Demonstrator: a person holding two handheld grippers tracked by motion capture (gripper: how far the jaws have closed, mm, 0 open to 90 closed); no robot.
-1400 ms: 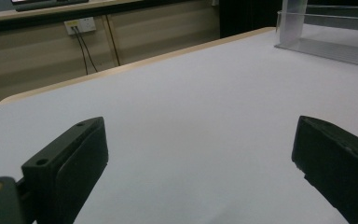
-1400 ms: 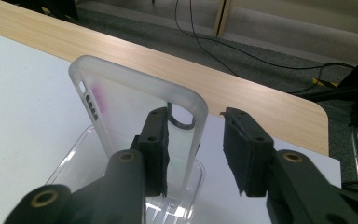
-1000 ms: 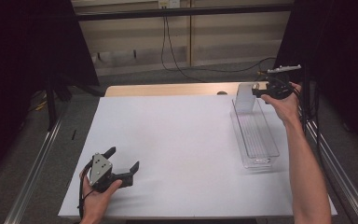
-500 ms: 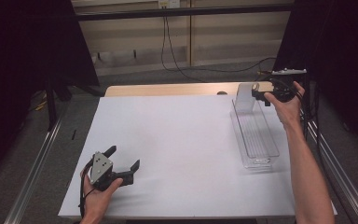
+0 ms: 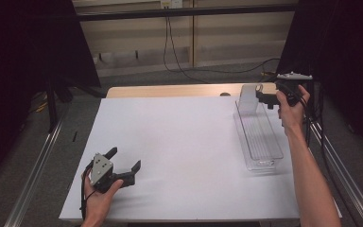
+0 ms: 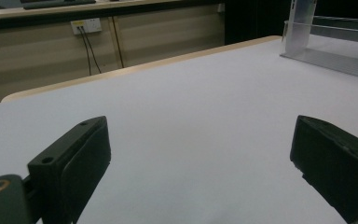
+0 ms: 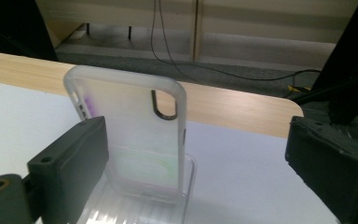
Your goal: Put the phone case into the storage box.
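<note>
Two grippers, both with jaws spread wide. My left gripper (image 5: 123, 166) rests low on the white table (image 5: 179, 142) near its front edge. My right arm stretches far forward, holding my right gripper (image 5: 263, 98) beside a translucent phone case (image 7: 130, 135) that stands upright in the far end of the clear tray (image 5: 260, 137), apparently untouched. The right gripper view reveals its camera cutout.

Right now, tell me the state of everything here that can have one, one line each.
Phone case: upright at the far end of the clear tray, ungripped.
Clear tray: flat on the white table cover, near the right edge.
Left tool: open, holding nothing, low over the white table cover.
Right tool: open, its jaws either side of the phone case, not closed on it.
</note>
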